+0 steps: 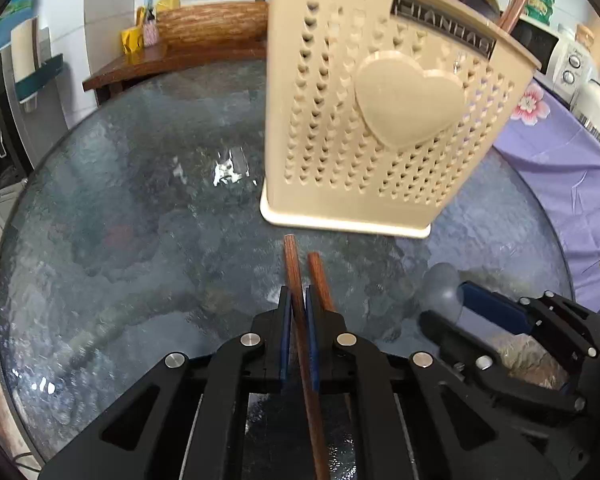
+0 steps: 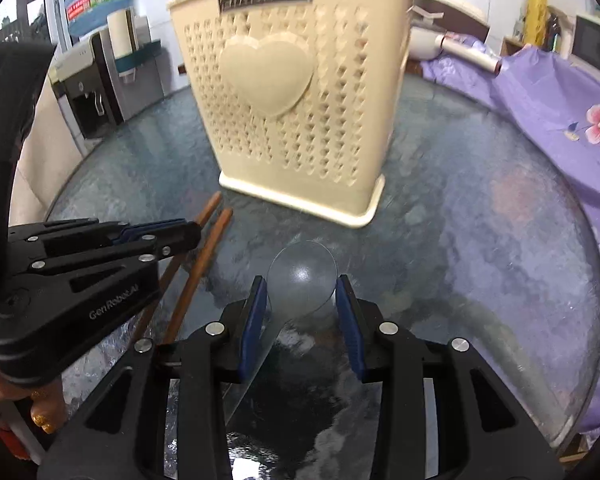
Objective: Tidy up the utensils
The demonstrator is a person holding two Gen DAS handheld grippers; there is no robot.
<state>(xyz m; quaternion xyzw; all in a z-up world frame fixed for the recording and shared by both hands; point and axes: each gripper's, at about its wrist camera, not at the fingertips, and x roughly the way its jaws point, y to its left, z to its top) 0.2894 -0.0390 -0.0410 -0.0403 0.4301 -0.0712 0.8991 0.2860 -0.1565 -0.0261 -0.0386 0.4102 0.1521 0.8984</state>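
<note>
My left gripper [image 1: 298,296] is shut on a brown wooden chopstick [image 1: 292,264] that points toward the cream heart-patterned utensil holder [image 1: 380,120]. A second chopstick [image 1: 318,276] lies on the glass just right of the jaws, outside them. In the right wrist view the left gripper [image 2: 192,232] comes in from the left over both chopsticks [image 2: 208,252]. My right gripper [image 2: 302,284] is shut on a clear plastic spoon [image 2: 302,268], with the bowl between the blue pads and the handle trailing down-left. The holder [image 2: 300,120] stands upright straight ahead, with chopsticks [image 1: 520,0] sticking out of its top.
Everything sits on a round glass table [image 2: 480,220]. A purple flowered cloth [image 2: 560,112] covers the surface to the right, and a microwave [image 1: 540,44] is behind it. A water dispenser [image 2: 96,92] and a wooden bench [image 1: 204,40] stand beyond the far edge.
</note>
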